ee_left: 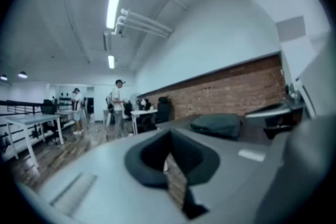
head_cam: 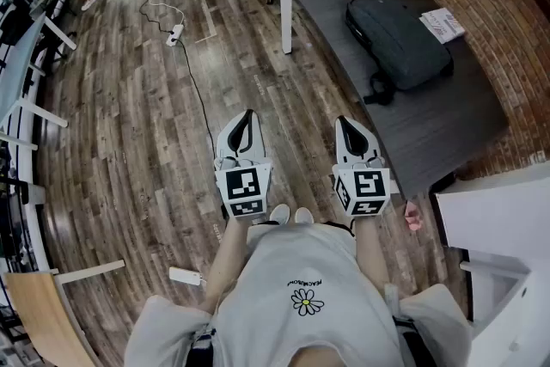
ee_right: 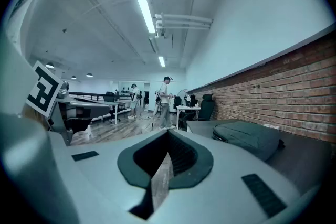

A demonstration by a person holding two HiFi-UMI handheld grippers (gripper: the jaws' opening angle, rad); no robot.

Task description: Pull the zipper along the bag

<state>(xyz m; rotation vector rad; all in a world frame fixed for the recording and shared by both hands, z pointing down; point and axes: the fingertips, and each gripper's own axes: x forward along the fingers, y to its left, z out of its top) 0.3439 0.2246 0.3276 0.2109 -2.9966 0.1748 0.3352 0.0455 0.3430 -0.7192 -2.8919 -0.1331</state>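
Observation:
A dark grey bag (head_cam: pixel 398 40) lies flat on the grey table (head_cam: pixel 447 129) at the upper right of the head view, its strap hanging toward the near side. It also shows as the bag (ee_right: pixel 247 137) in the right gripper view and the bag (ee_left: pixel 216 125) in the left gripper view, far ahead. My left gripper (head_cam: pixel 245 121) and right gripper (head_cam: pixel 347 128) are held side by side over the wooden floor, well short of the table. Both are shut with nothing between their jaws.
A small printed booklet (head_cam: pixel 443 23) lies beside the bag on the table. A brick wall (head_cam: pixel 507 21) runs behind it. A white power strip (head_cam: pixel 175 33) and cable lie on the floor. People (ee_right: pixel 166 102) stand far off among white desks. A white cabinet (head_cam: pixel 494 219) stands at the right.

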